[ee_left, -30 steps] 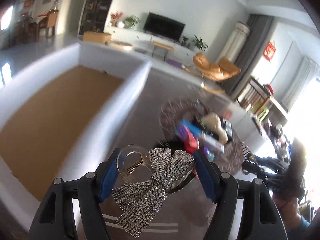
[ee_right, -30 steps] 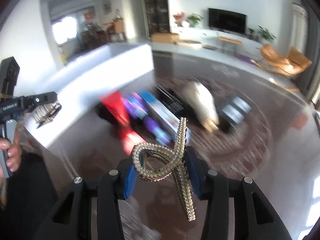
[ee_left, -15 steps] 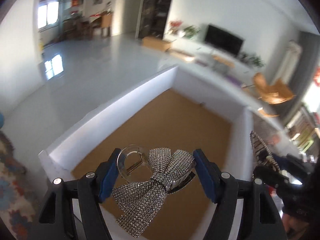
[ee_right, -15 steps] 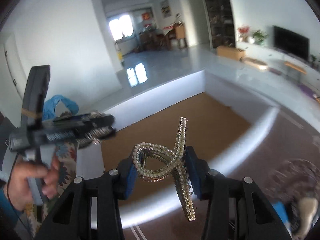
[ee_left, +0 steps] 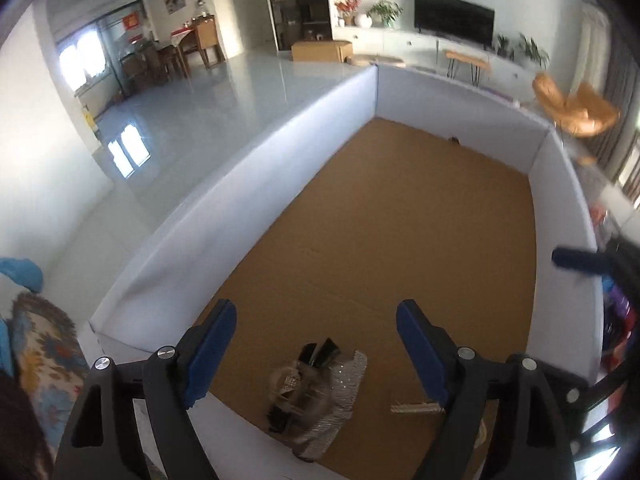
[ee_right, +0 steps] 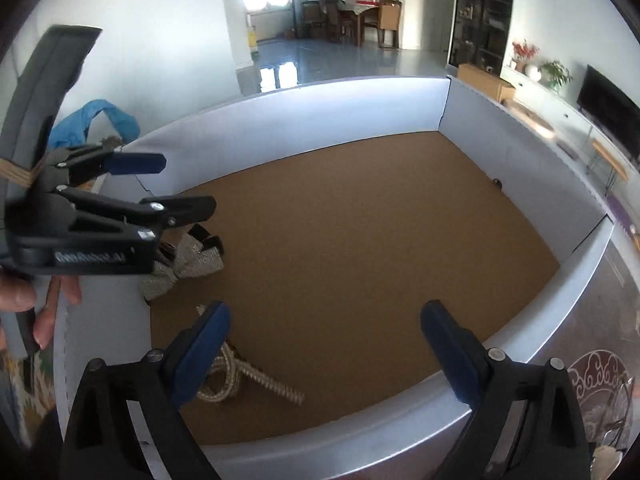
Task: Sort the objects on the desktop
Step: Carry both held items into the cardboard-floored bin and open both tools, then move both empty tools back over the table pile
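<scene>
A white-walled box (ee_left: 256, 184) with a brown cork-like floor fills both my views, a living room with a television (ee_left: 452, 22) behind it. My left gripper (ee_left: 316, 344) and right gripper (ee_right: 324, 344) both hang spread, gripping nothing. The rhinestone bow clip (ee_left: 320, 400) lies blurred on the floor near the box's corner. Only my right camera clearly shows the twisted pearl clip (ee_right: 240, 376) lying close beside it.
</scene>
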{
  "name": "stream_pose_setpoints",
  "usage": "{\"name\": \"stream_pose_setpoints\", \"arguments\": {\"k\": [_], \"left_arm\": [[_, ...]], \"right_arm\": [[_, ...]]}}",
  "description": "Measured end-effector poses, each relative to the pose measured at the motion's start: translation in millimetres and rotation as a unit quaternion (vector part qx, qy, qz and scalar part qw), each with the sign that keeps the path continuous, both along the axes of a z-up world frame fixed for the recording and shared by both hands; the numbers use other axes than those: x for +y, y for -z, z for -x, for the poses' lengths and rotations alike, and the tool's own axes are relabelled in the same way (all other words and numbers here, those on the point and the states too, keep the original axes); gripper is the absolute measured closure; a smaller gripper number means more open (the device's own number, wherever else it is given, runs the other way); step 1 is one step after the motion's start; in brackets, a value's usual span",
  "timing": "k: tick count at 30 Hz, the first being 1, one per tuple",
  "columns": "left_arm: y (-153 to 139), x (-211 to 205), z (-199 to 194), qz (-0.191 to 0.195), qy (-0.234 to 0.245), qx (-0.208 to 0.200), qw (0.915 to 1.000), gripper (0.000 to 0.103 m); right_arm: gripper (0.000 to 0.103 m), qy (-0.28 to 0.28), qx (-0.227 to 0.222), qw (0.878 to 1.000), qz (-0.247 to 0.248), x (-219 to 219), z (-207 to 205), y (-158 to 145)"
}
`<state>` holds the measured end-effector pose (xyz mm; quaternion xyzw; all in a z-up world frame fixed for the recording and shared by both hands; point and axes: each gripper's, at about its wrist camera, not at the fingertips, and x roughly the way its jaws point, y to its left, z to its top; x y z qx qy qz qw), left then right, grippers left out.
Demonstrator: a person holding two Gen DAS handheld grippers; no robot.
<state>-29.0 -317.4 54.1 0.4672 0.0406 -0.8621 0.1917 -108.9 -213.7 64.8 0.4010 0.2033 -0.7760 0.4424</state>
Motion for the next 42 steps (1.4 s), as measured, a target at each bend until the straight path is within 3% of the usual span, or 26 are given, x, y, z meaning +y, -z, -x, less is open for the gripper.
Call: {"name": "stream_pose_setpoints", "arguments": {"k": [4,7,11,12,14,16,18,20,22,25,27,32,35,39,42], "left_arm": [[-3,16,-9,0.007,-0.006,-0.005,0.9999,0.021],[-4,15,-18,-0.017,-0.019,0.011,0.9996,0.021],[-19,5,-46,-0.098,-0.053,0.084,0.9902,0.021],[-25,8,-54,-0.105,-0.054,0.101,0.9879,0.021],[-41,24,-65,-0.095,-0.04,0.124,0.9869,0.021],[-61,54,-73,-0.081,-0.003,0.148,0.9856,0.021],[-76,85,-77,-0.079,0.033,0.166,0.9825,0.013],[-89,125,-80,-0.083,0.075,0.181,0.9771,0.0],[-95,161,-80,-0.093,0.117,0.185,0.9714,0.0],[-85,221,-66,-0.107,0.182,0.153,0.9654,0.0],[-64,256,-55,-0.113,0.208,0.115,0.9646,0.0],[21,310,-15,-0.117,0.212,0.002,0.9702,0.0],[53,327,-2,-0.088,0.201,-0.04,0.9747,0.0],[71,341,20,-0.058,0.195,-0.05,0.9777,0.0],[72,340,27,-0.057,0.181,-0.026,0.9815,0.0]], "right_arm": [[0.008,0.002,0.004,1.0,0.003,19,-8,-4],[0.007,0.015,0.017,1.0,0.017,33,-15,-9],[0.005,0.052,0.049,0.993,0.092,85,-37,-41],[0.0,0.063,0.061,0.99,0.11,106,-46,-48],[0.0,0.095,0.09,0.983,0.129,159,-68,-53],[0.0,0.128,0.119,0.978,0.116,210,-85,-44],[0.0,0.166,0.14,0.973,0.073,256,-94,-25],[0.0,0.2,0.13,0.971,0.025,294,-91,-2],[0.0,0.249,0.094,0.963,-0.028,337,-84,27],[0.0,0.311,0.046,0.948,-0.056,390,-77,54],[0.0,0.339,0.031,0.938,-0.062,412,-74,62],[0.0,0.369,0.022,0.928,-0.041,439,-66,64],[0.0,0.37,0.013,0.928,-0.034,441,-70,66],[0.0,0.376,0.004,0.926,-0.027,442,-65,68],[0.0,0.376,0.005,0.926,-0.027,441,-65,70]]}}
